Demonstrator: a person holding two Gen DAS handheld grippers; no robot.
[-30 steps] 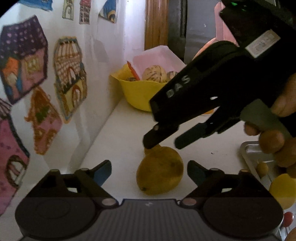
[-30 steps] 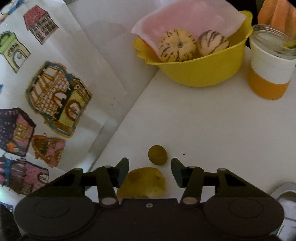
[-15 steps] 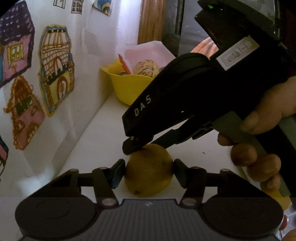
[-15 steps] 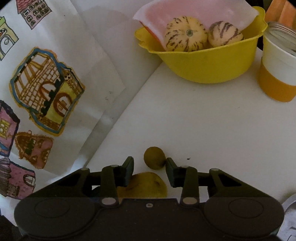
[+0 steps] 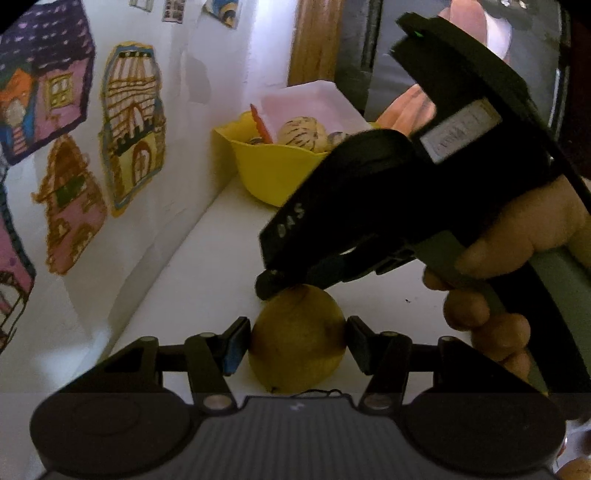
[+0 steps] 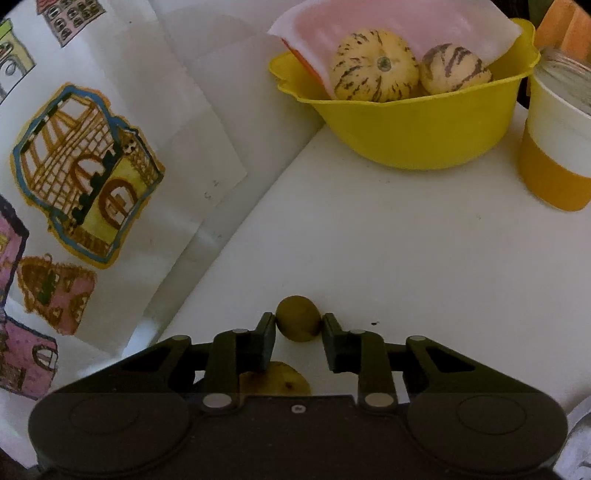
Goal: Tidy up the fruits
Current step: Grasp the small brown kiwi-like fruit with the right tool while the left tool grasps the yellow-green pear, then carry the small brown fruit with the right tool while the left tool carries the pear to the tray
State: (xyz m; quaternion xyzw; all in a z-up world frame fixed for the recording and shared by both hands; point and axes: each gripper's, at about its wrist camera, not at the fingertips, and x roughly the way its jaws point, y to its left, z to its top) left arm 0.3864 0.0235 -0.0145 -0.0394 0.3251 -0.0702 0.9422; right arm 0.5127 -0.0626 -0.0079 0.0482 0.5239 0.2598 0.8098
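Note:
A yellow lemon (image 5: 297, 338) lies on the white tabletop (image 6: 406, 258) with my left gripper (image 5: 296, 341) shut on its two sides. Just beyond it sits a small round olive-brown fruit (image 6: 298, 324), and my right gripper (image 6: 299, 325) is shut on that, fingertips against both sides. In the right wrist view the lemon (image 6: 275, 382) shows partly under the gripper body. In the left wrist view a hand (image 5: 517, 251) holds the right gripper, which slants down across the view with its tip right over the lemon and hides the small fruit.
A yellow bowl (image 6: 406, 129) at the back holds two striped melons (image 6: 375, 66) and a pale pink foam sheet (image 6: 388, 18). A white and orange jar (image 6: 554, 147) stands to its right. A wall with house drawings (image 5: 129, 140) runs along the left.
Both grippers have narrowed: the left fingers came in onto the lemon, the right fingers moved forward and closed around the small brown fruit.

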